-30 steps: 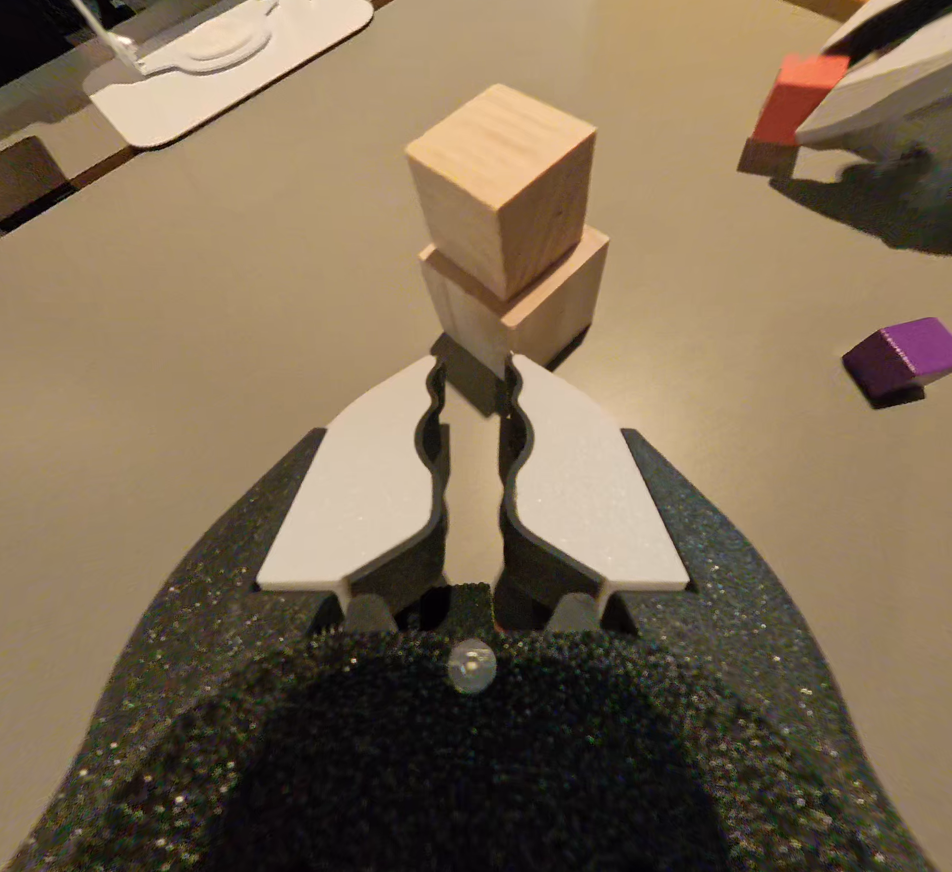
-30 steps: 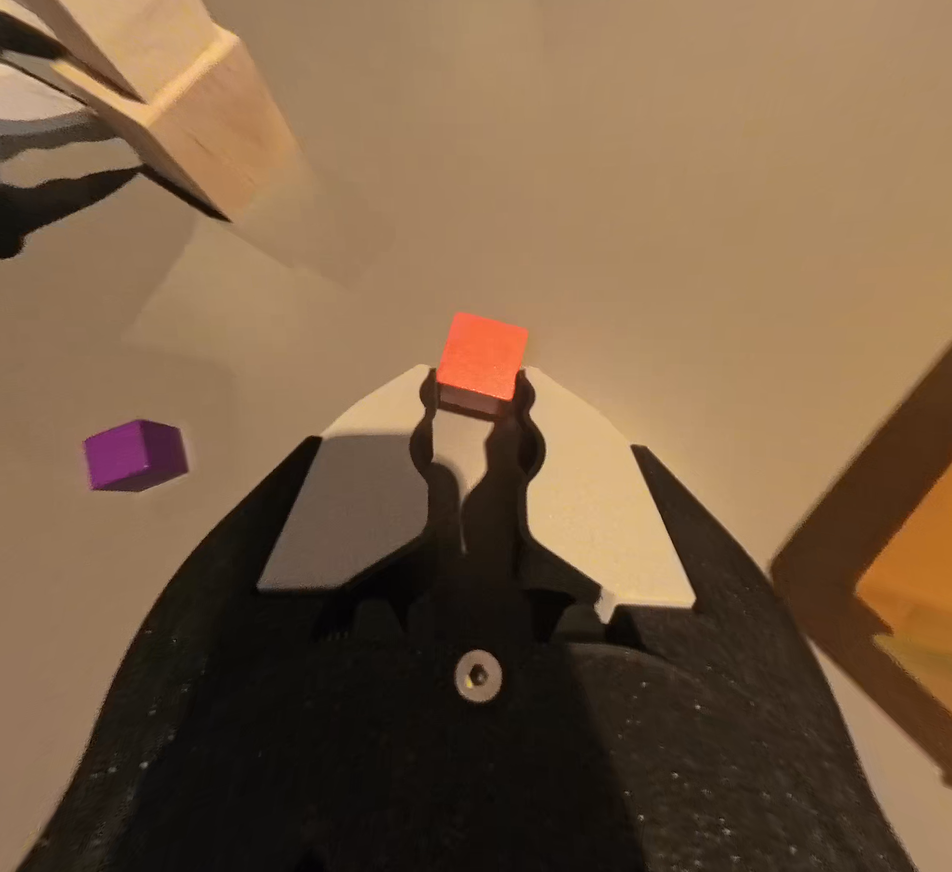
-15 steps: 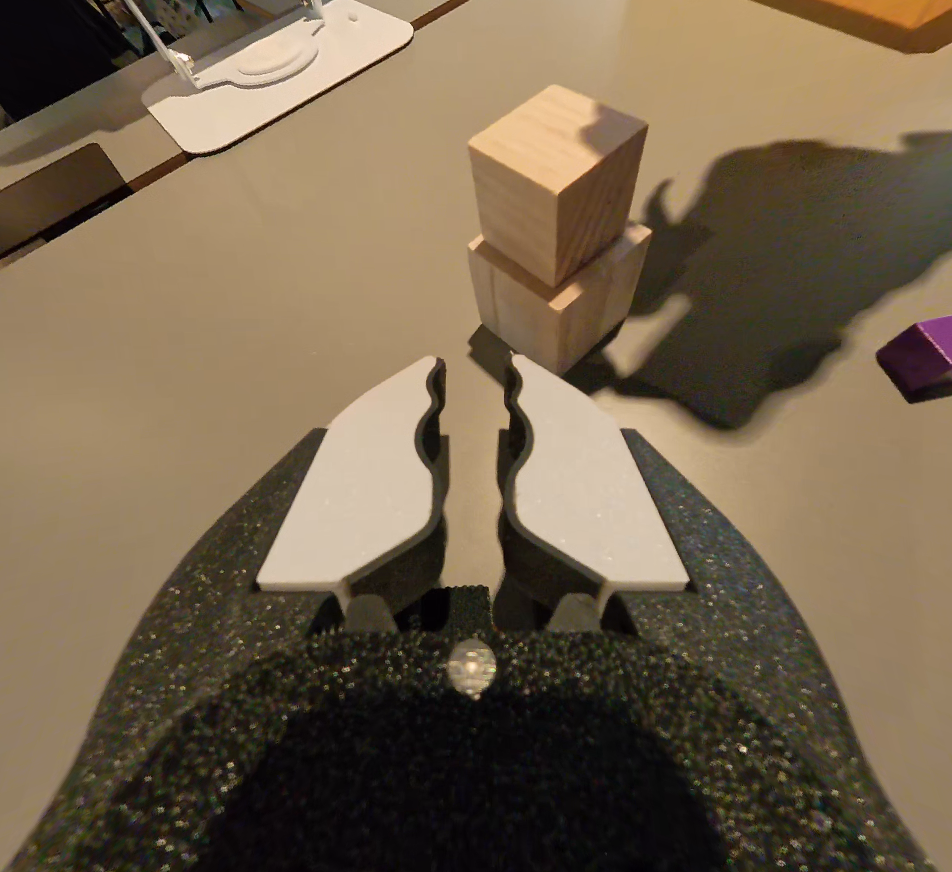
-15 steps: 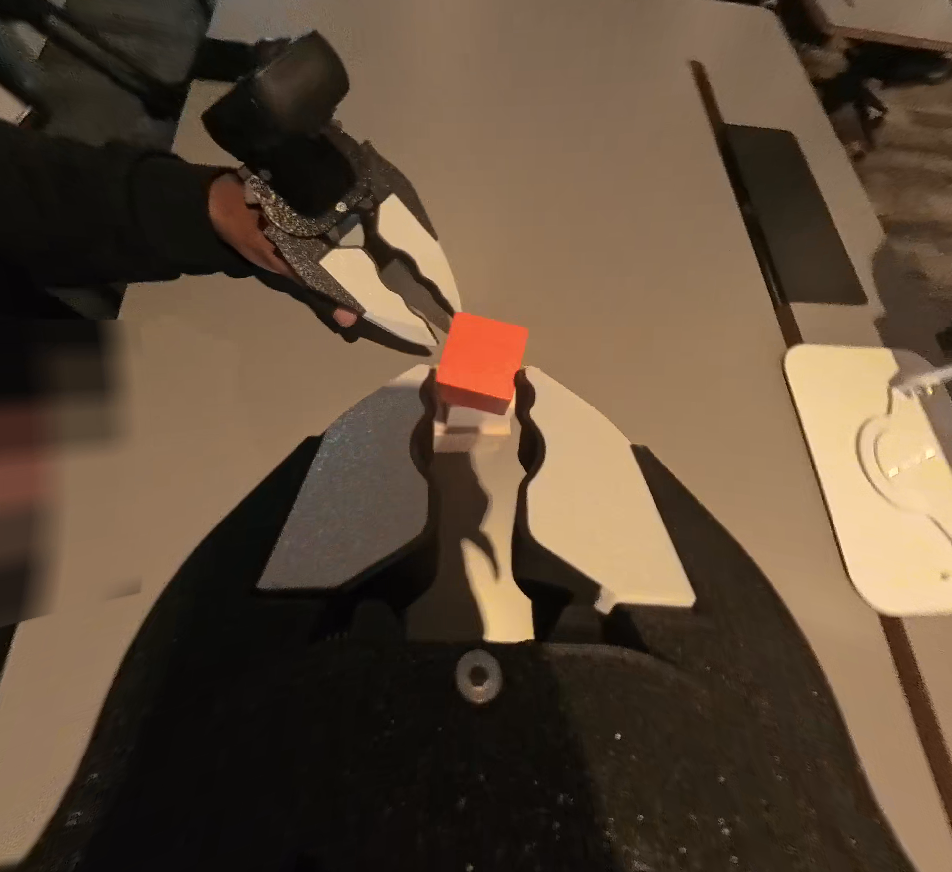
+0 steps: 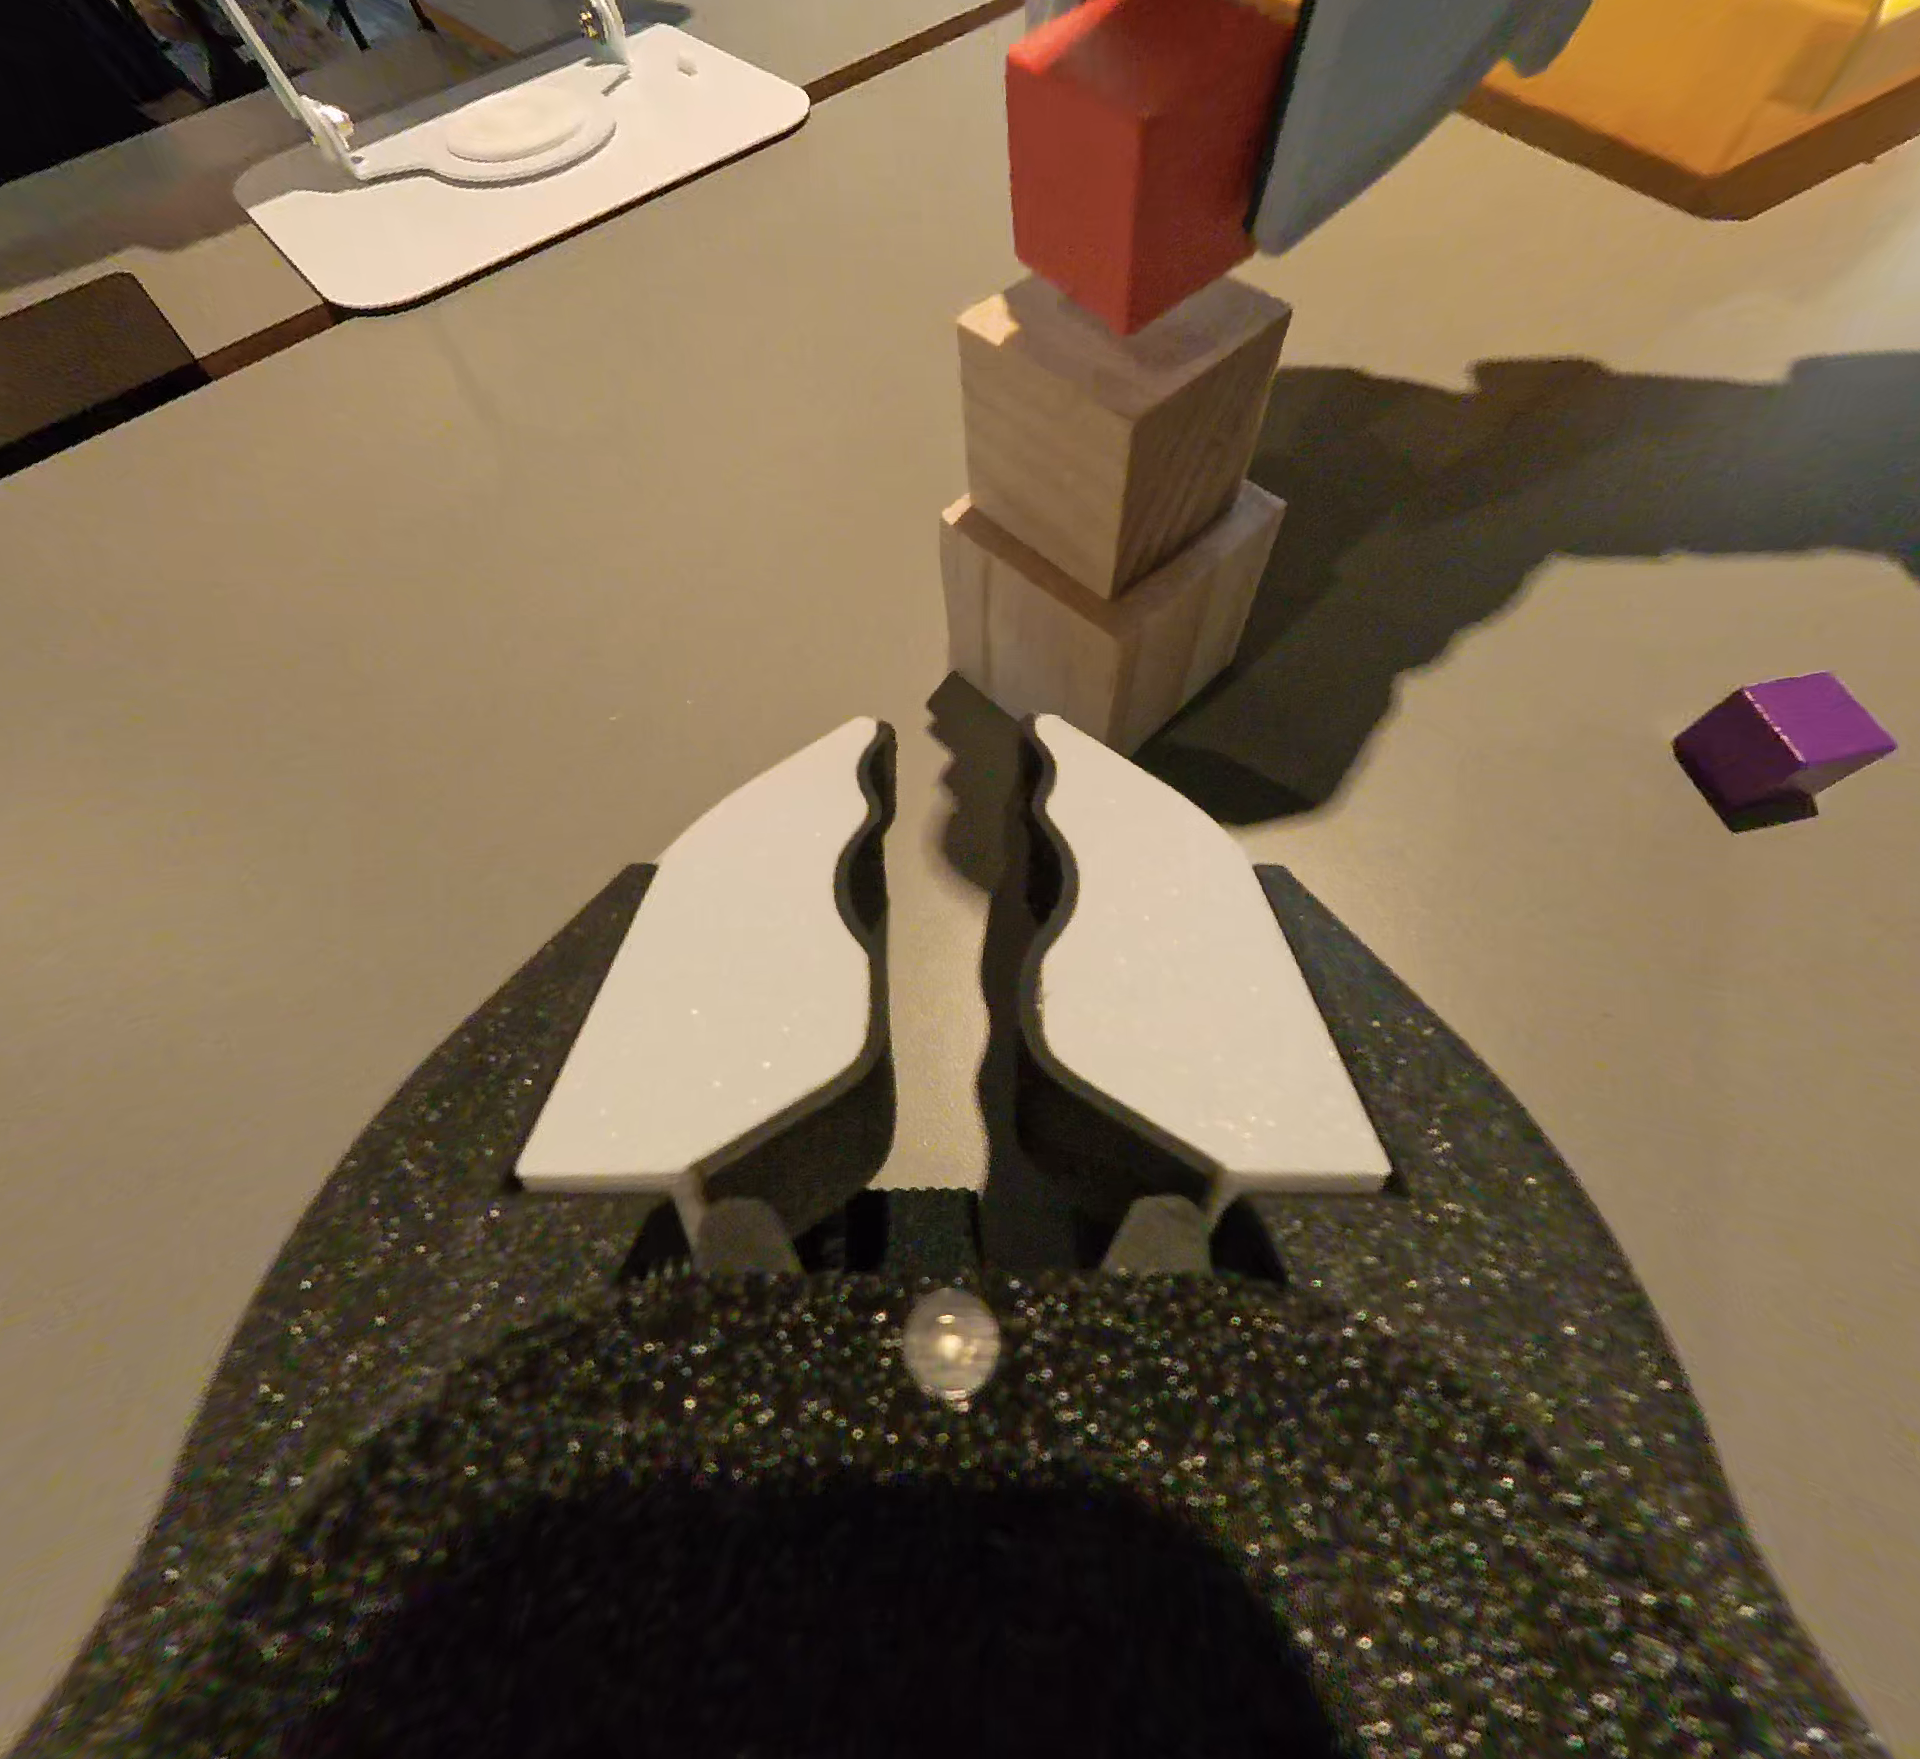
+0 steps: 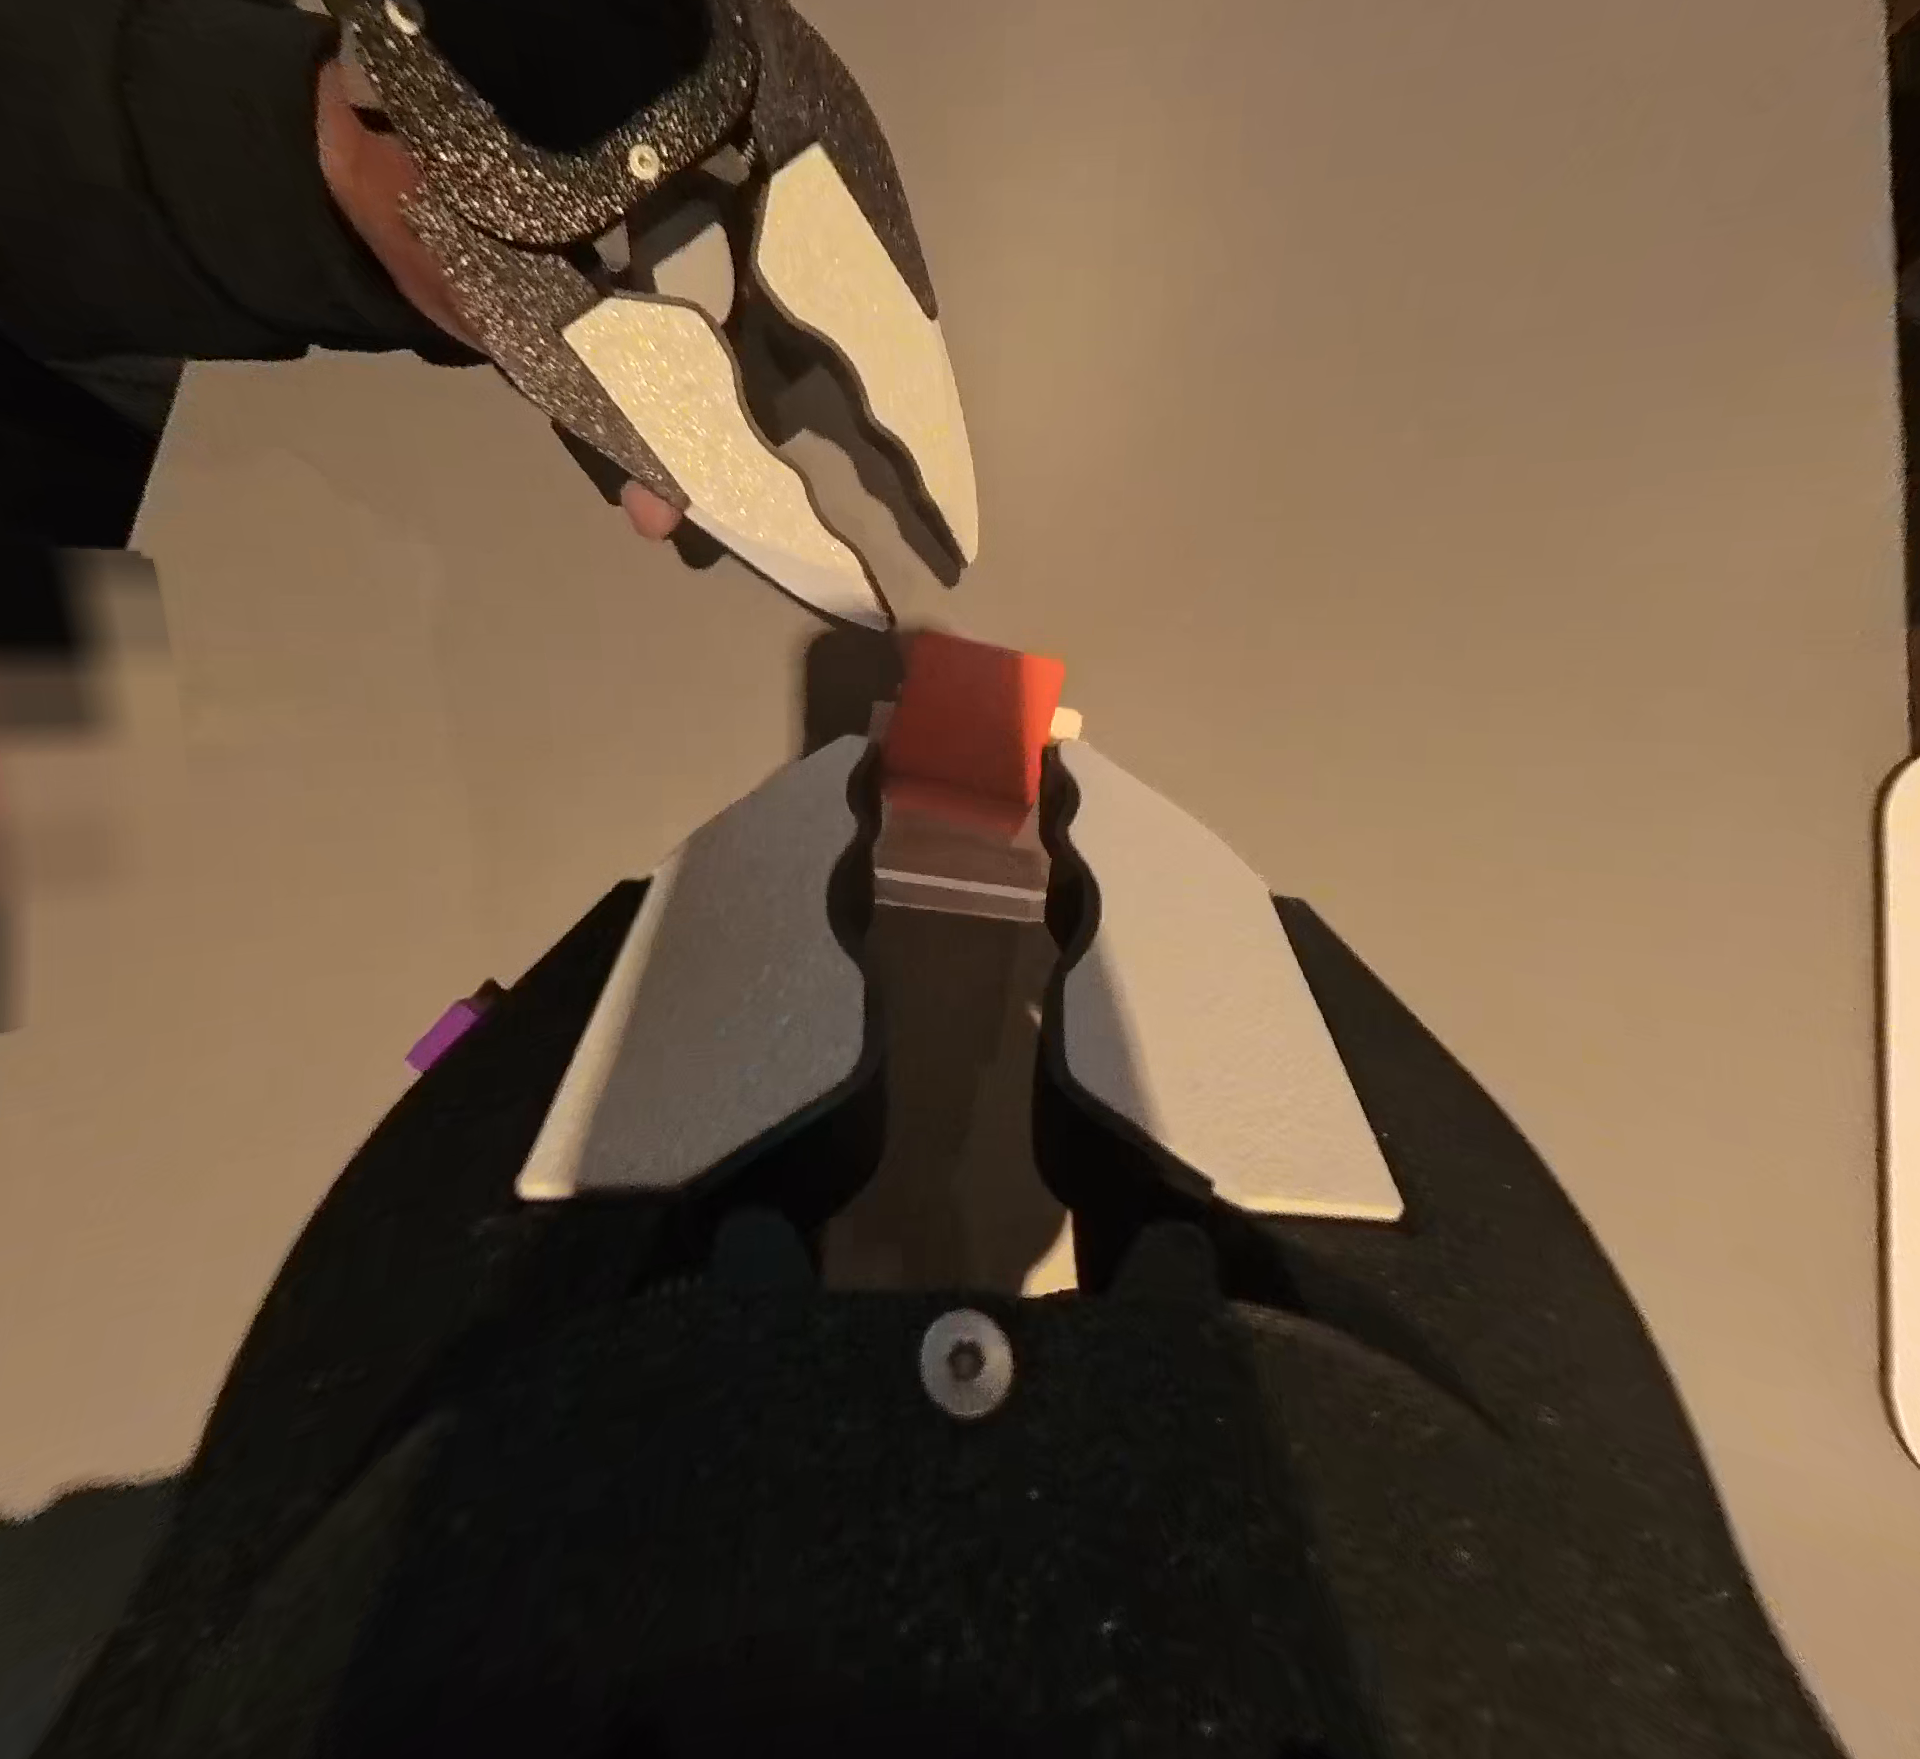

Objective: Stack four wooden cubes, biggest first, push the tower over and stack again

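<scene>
over the two-cube stack (image 5: 1112,504), right gripper (image 6: 961,753) clamps red cube (image 5: 1138,140), just above it. left gripper (image 5: 956,733) beside stack, slightly parted, empty. purple cube (image 5: 1782,738) apart.

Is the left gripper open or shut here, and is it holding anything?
Open and empty: the left gripper shows bare table between its fingers, short of the block stack.

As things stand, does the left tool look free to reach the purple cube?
Probably yes. The left tool is empty, jaws slightly apart, and the purple cube lies alone on the table off to its right, clear of the tower and the right tool.
</scene>
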